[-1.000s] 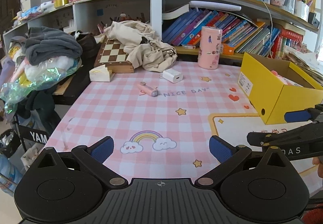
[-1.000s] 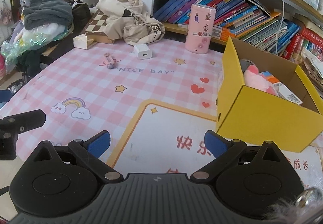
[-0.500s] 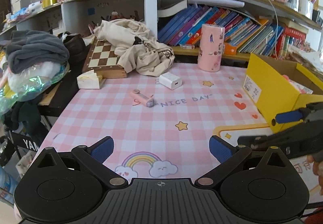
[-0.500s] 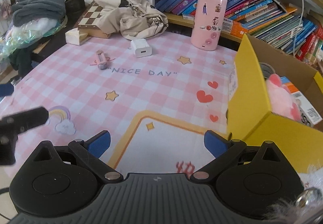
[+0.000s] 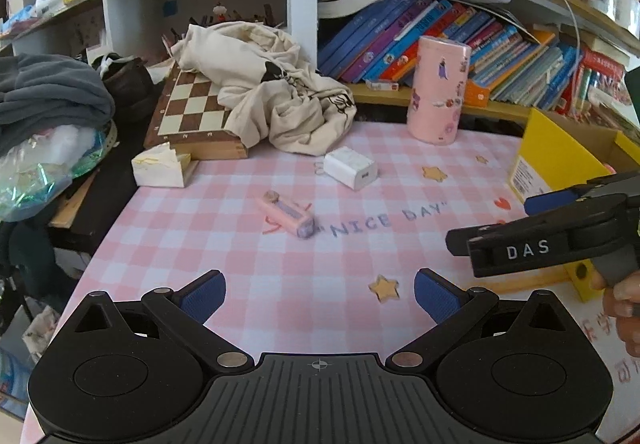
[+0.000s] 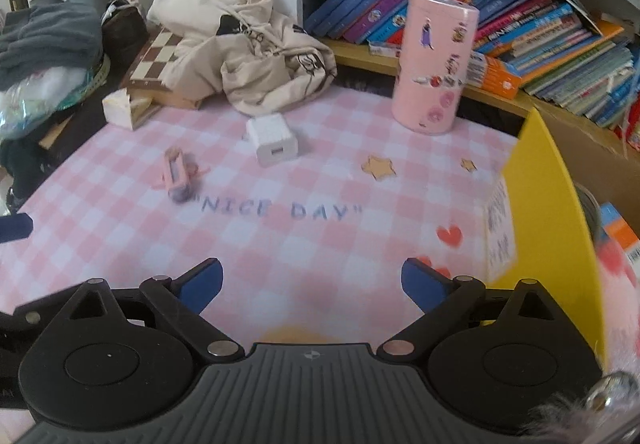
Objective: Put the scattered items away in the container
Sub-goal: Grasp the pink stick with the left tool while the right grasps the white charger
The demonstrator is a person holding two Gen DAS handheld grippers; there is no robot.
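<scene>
Both sets of tongs hang over the near part of the table (image 5: 248,268), which wears a pink checked mat printed with "NICE DAY". The left tongs (image 5: 320,294) stand wide with nothing between their blue pads, and the right tongs (image 6: 312,284) are just as wide and just as bare. In the left wrist view the right tongs also show from the side at the right edge, held in a hand (image 5: 624,308).

Out past the lettering lie two loose things: a small pink eraser (image 5: 286,212) on the left (somewhat blurred in both views) and a white charger (image 5: 351,167) a little farther and to its right, apart from it. A tall pink can (image 6: 434,61) with stickers stands upright at the far edge, near the books. The yellow box (image 6: 548,211) sits on the right side of the table, open at the top, with a few items already inside. A cream hoodie (image 6: 240,43) is heaped over a chessboard (image 5: 188,111) at the far left.
</scene>
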